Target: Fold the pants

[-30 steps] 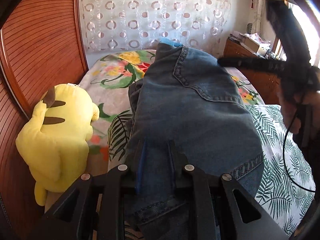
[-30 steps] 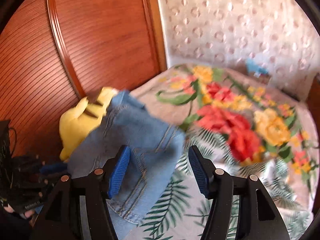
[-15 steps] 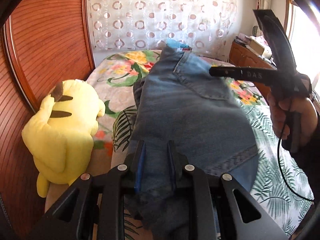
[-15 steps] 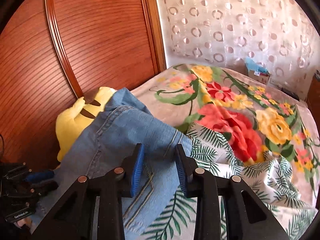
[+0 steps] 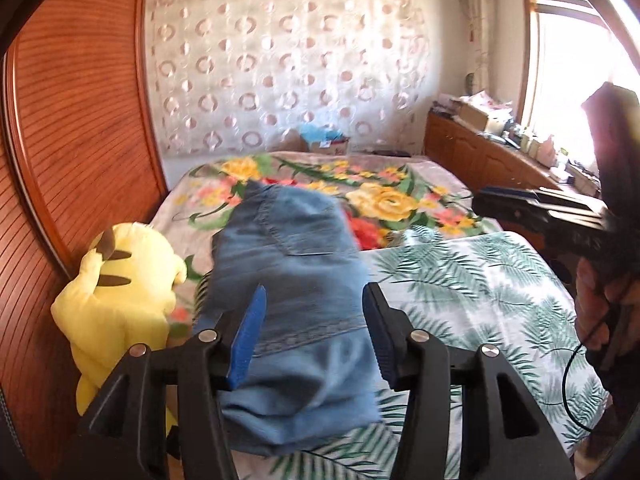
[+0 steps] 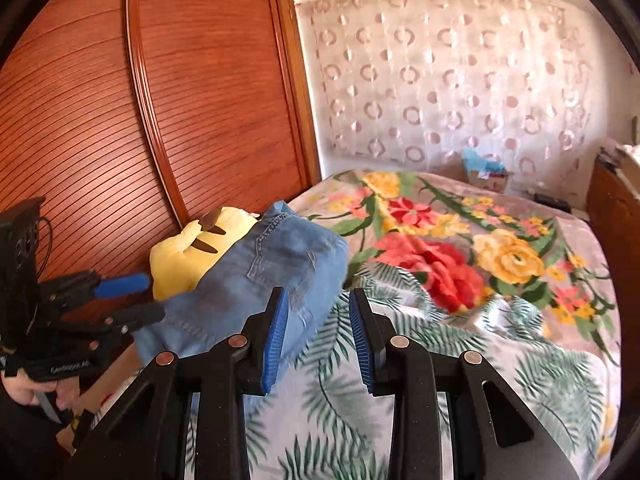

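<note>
Around: a yellow plush point(image 5: 120, 304) lies left of the left fingers point(image 5: 250, 332), against the pants point(image 5: 292, 280).
Pants: folded on the bed point(image 5: 460, 280), long axis running away from the fingers.
Left gripper point(image 5: 316, 336): opening, pads seemingly clear of the denim.
Right gripper point(image 6: 316, 336): part-open, empty.

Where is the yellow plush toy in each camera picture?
Left wrist view: the plush toy sits at the lower left, against the wooden wall, left of the jeans.
Right wrist view: the plush toy is left of middle, partly hidden behind the jeans.
Shared landmark: the big yellow flower on the bedspread shows in both.
</note>
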A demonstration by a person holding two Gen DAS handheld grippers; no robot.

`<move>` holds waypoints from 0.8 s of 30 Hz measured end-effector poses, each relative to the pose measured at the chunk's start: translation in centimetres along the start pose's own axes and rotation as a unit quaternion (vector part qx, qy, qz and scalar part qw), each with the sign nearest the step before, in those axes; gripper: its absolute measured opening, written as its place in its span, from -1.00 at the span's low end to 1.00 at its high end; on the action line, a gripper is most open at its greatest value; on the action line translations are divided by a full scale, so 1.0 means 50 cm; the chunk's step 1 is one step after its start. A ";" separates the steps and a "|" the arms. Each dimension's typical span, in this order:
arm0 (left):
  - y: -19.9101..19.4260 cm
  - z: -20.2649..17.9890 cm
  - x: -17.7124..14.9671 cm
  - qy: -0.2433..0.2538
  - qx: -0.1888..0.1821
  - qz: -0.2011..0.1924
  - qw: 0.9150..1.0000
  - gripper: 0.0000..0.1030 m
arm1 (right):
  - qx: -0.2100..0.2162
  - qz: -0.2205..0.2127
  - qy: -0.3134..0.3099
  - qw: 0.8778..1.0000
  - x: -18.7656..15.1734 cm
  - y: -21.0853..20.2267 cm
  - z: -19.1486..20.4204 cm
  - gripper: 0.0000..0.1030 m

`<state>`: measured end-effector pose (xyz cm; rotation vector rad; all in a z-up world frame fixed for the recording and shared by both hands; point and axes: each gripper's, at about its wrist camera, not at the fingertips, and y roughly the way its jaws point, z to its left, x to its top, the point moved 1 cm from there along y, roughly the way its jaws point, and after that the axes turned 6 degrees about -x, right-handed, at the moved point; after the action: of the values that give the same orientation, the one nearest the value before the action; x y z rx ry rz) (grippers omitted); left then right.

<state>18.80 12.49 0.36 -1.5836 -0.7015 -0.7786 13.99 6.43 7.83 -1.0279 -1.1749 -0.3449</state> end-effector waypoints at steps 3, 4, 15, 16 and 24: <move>-0.018 -0.042 0.001 0.011 -0.012 -0.011 1.000 0.05 | -0.017 -0.010 0.003 1.000 -0.031 -0.062 -0.004 -0.37; -0.022 -0.052 0.001 0.013 -0.014 -0.013 1.000 0.13 | -0.023 -0.014 0.003 1.000 -0.043 -0.088 -0.004 -0.37; -0.105 -0.170 0.000 0.047 -0.033 -0.073 0.996 1.00 | -0.084 -0.048 0.021 0.995 -0.147 -0.302 0.013 -0.36; -0.117 -0.182 0.000 0.052 -0.034 -0.081 0.995 1.00 | -0.087 -0.050 0.023 0.995 -0.156 -0.317 0.020 -0.30; -0.174 -0.253 -0.015 0.067 -0.035 -0.100 0.992 1.00 | -0.126 -0.080 0.030 0.988 -0.207 -0.409 0.078 0.20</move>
<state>10.13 1.21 6.13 -1.5237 -0.7498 -1.0574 -6.75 -4.01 8.63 -1.1360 -1.1819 -0.6600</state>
